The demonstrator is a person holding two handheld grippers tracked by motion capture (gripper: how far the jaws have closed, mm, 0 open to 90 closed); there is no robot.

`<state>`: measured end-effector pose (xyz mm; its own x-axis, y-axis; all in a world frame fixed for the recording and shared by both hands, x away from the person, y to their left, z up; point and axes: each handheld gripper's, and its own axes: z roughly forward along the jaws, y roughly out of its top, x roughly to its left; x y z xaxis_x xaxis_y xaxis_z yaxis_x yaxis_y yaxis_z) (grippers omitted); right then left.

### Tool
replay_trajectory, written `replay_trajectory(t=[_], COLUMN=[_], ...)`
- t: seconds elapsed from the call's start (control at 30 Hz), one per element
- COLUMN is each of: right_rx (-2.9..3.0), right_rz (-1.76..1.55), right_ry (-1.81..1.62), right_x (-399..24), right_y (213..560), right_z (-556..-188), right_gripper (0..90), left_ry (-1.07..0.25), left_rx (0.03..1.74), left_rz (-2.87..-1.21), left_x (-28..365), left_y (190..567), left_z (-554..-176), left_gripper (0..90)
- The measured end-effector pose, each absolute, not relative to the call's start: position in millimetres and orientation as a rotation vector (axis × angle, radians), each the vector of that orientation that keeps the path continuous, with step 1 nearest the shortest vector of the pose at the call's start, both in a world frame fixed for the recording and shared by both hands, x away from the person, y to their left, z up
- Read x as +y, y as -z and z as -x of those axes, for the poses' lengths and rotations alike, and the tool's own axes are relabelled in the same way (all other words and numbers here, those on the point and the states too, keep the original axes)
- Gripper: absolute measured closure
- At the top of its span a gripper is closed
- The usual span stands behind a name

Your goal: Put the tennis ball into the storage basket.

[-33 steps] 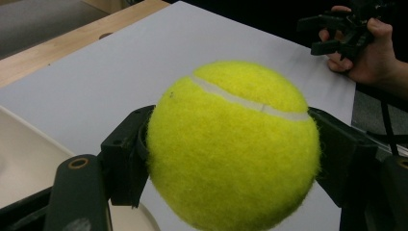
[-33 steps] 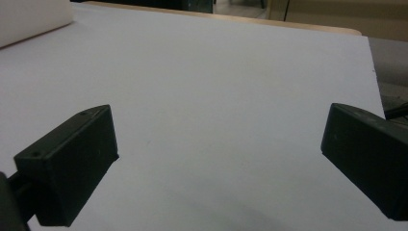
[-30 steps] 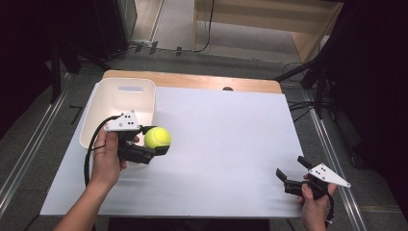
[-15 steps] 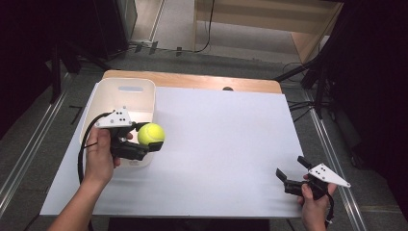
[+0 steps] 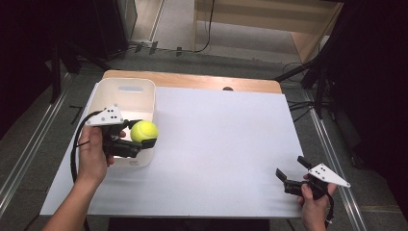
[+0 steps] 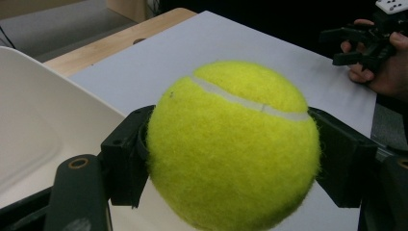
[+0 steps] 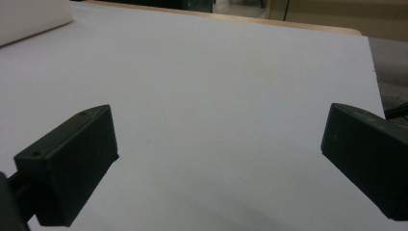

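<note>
One tennis ball moved over one bin.

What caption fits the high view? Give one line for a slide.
Left gripper holds a tennis ball over the white bin's near edge; right gripper waits open.

It's a wooden desk with a big white sheet covering nearly all of it, just a strip of wood showing along the far edge. A white plastic bin sits at the far left corner.
</note>
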<state>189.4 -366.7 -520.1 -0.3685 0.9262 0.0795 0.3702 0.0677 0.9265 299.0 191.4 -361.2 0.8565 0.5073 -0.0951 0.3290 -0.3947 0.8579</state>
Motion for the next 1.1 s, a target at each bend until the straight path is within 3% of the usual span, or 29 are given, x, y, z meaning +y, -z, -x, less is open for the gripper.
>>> replay_trajectory(t=[1.1], right_rx=[1.798], right_rz=[-1.284], right_ry=[-1.285], right_x=[-366.4], right_y=[520.2], right_z=[-189.6], right_gripper=[0.0], left_ry=[-0.294], left_rx=[0.727], left_rz=[-2.029], left_x=[211.9], left_y=[372.0], left_z=[-304.3], left_gripper=[24.6])
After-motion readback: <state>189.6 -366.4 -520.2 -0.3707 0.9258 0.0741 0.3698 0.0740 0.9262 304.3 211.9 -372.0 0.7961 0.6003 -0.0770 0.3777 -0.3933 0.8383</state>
